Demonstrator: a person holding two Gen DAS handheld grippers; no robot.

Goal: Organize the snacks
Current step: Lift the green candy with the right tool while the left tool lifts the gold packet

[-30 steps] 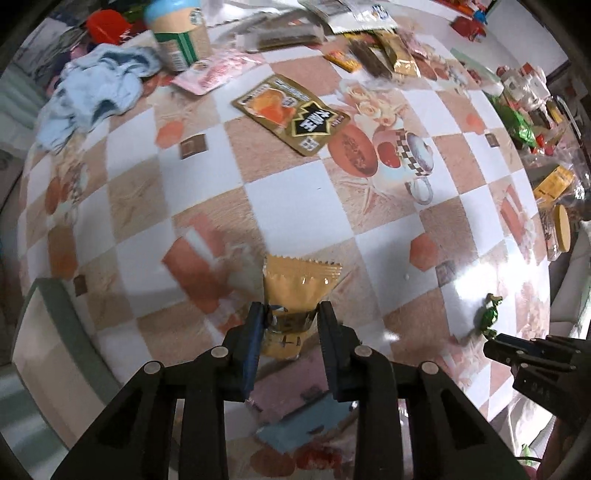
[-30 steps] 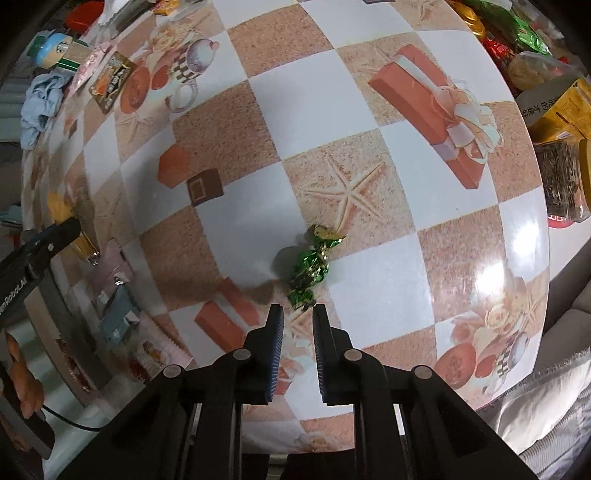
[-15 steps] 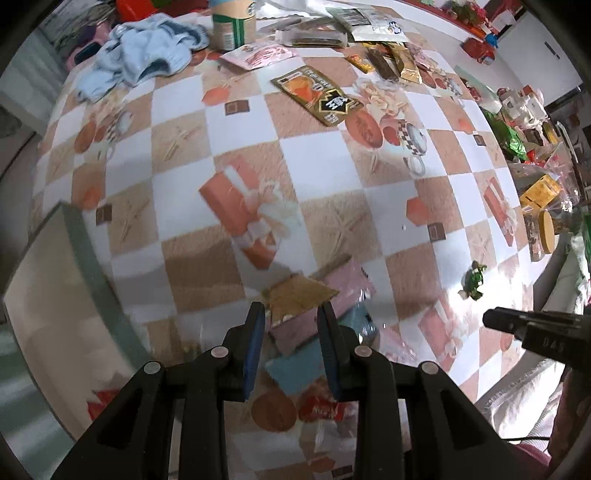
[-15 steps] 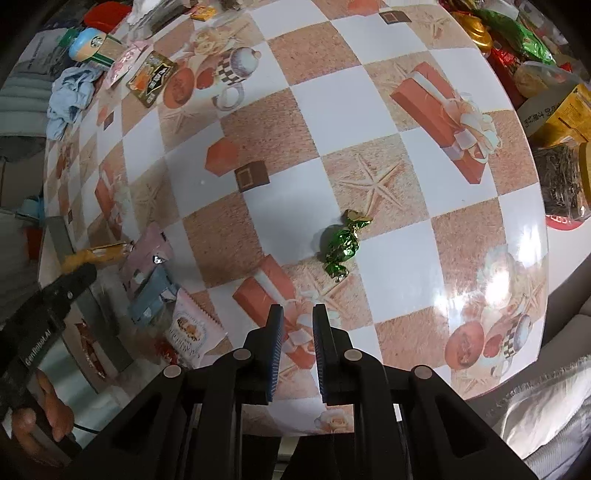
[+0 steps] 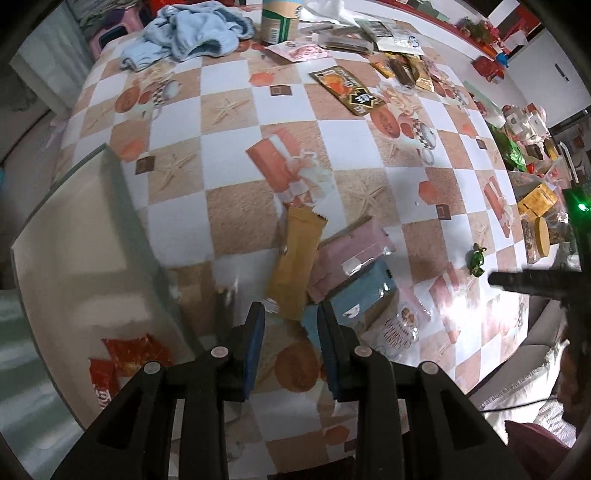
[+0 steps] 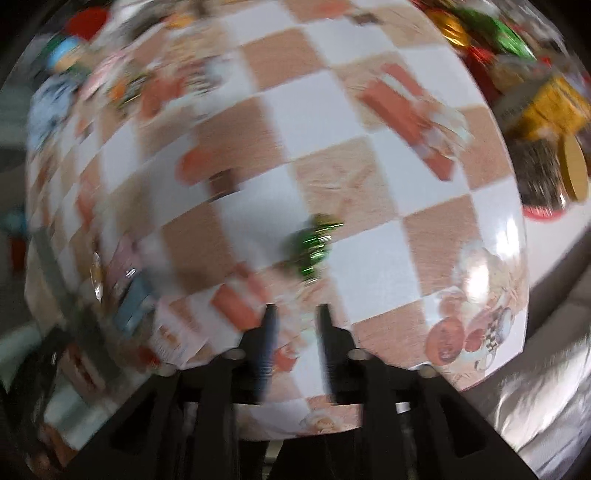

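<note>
Two grippers over a pretty cluttered counter (image 5: 229,206) with a checkered cloth. The left gripper (image 5: 290,314) points down with its fingers a narrow gap apart and nothing pinched between them; the yellow snack packet (image 5: 295,266) lies flat on the cloth just past the tips, leaning against a pink packet (image 5: 351,254) and a blue packet (image 5: 365,295) in a little pile. A white cookie bag (image 5: 402,325) sits right beside those, and a red packet (image 5: 125,354) is off to the left under a glassy panel (image 5: 74,236).

The right gripper (image 6: 295,314) is opening its fingers, nothing between them, with the green wrapped candy (image 6: 314,243) on the counter just ahead of the tips. That view is badly blurred though.

Further out: a blue cloth (image 5: 192,33), a can (image 5: 279,20), a brown-orange sachet (image 5: 349,90) and heaps of snack bags along the far and right edges, well apart from the candy.
</note>
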